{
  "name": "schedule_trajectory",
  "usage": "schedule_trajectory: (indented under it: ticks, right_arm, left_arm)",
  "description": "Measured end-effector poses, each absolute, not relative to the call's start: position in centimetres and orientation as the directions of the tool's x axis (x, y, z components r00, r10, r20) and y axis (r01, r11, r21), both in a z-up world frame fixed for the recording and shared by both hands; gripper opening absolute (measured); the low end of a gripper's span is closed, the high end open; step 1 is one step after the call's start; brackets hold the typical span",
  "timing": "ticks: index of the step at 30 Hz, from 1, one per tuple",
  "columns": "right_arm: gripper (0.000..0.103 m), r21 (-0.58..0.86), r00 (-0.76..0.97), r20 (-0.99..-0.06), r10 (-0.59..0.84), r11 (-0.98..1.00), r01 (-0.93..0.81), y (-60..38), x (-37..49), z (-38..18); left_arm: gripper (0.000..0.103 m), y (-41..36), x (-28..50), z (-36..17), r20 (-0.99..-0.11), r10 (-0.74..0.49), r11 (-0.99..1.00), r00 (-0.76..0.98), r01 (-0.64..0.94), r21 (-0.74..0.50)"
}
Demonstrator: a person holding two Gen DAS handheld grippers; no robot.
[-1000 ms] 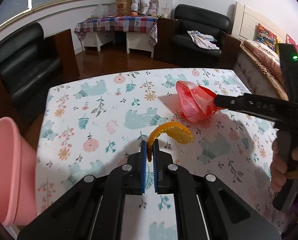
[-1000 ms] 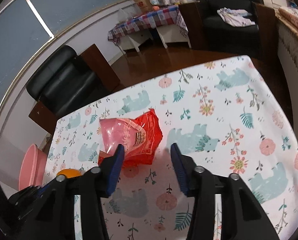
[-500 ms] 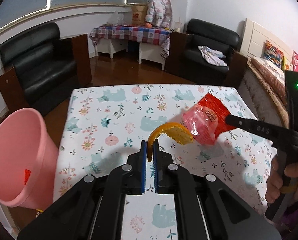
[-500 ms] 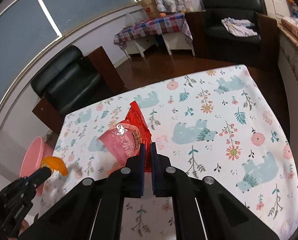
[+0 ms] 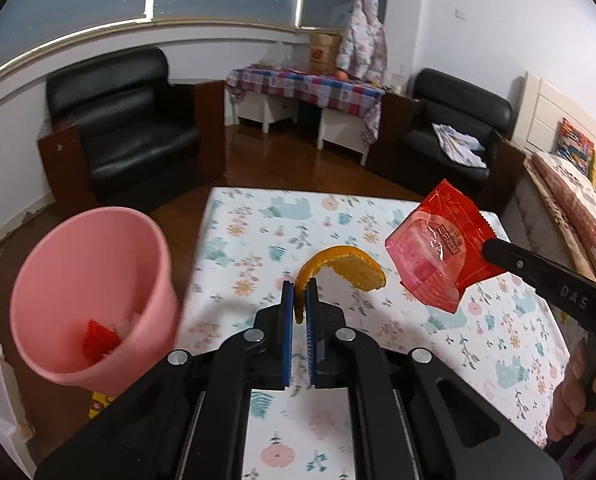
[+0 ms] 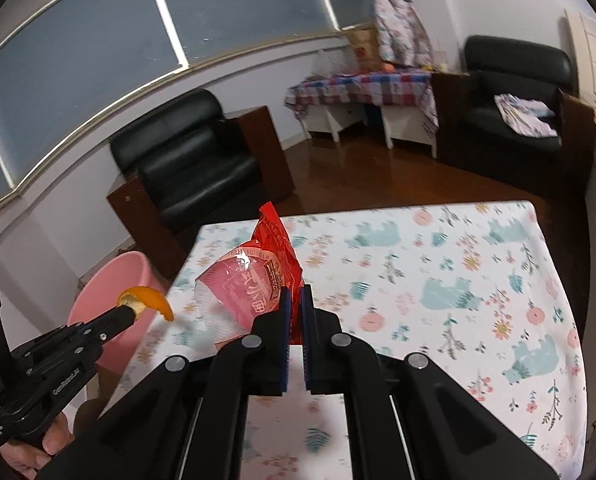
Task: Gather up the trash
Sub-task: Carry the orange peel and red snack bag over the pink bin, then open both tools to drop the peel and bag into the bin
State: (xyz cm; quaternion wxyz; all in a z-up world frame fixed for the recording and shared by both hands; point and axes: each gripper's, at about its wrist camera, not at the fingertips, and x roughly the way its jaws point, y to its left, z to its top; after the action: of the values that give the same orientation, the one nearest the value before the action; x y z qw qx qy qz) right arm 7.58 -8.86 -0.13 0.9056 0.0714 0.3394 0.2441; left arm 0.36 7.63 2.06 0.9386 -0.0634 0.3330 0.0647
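Left wrist view gives me the pink bin (image 5: 93,292) beside the table's left edge, with a red scrap (image 5: 99,340) and something pale lying at its bottom. My left gripper (image 5: 299,300) is pinching one end of the orange peel (image 5: 346,268), held above the floral tablecloth (image 5: 257,232). Off to the right my right gripper (image 6: 293,304) is clamped on a corner of the red snack wrapper (image 6: 257,280), lifted clear over the table, well apart from the bin
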Motion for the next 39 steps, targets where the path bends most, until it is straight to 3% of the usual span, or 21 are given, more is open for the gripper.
schedule_trajectory:
  ticks: [14, 39]
  right_arm:
    - [0.005, 0.230, 0.608, -0.541, 0.581, 0.798, -0.557, -0.6, 5.7, 2.8]
    - [0.005, 0.096, 0.530, -0.545, 0.650, 0.677, -0.730, 15.6, 4.9, 3.3]
  left_arm:
    - [0.005, 12.7, -3.3, 4.4, -0.579, 0.245, 0.939, 0.778, -0.338, -0.057]
    - [0.005, 23.1, -5.6, 2.6, -0.601, 0.410, 0.823, 0.686, -0.562, -0.080]
